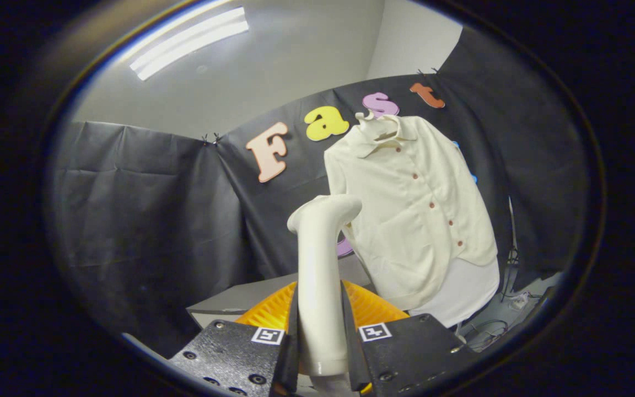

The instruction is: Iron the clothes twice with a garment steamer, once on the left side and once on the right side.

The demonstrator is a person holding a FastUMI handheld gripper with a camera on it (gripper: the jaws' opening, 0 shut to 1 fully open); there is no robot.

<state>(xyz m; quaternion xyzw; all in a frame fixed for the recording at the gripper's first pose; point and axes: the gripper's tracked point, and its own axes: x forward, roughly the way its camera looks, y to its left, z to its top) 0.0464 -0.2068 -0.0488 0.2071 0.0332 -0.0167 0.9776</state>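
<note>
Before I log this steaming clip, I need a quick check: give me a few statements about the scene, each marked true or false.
1. The gripper has its jaws closed on the garment steamer. True.
2. The shirt lies folded on the table. False: it hangs on a hanger against the booth wall.
3. The steamer's head touches the shirt. False: it looks short of the fabric.
4. The shirt's buttons run down its front. True.
5. The ceiling light is off. False: it is lit.
</note>
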